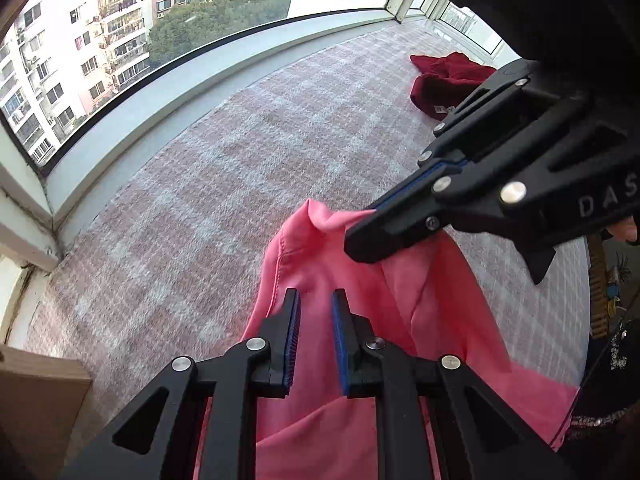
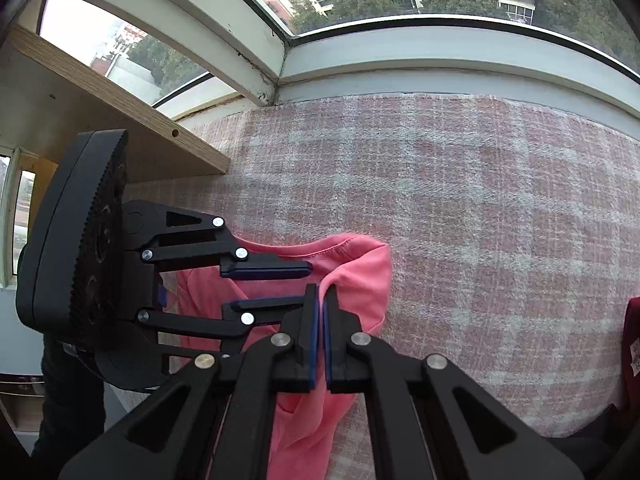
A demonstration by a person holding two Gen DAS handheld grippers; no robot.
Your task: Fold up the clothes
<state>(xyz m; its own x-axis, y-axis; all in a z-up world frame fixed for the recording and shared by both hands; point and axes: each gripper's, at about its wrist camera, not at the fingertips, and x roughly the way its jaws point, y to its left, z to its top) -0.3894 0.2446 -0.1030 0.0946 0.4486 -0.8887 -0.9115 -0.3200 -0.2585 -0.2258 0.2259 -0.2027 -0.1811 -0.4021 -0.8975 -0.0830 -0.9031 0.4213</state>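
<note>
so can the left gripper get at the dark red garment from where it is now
Probably not directly: the right gripper, shut on the pink garment, sits between the open left gripper and the dark red garment farther across the plaid blanket.

Both wrist views close, sharing pink garment [image 1: 320,264].

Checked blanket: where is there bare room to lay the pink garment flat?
The checked blanket is bare between the window sill and the pink garment. It is crowded at the far end by the dark red garment.
</note>
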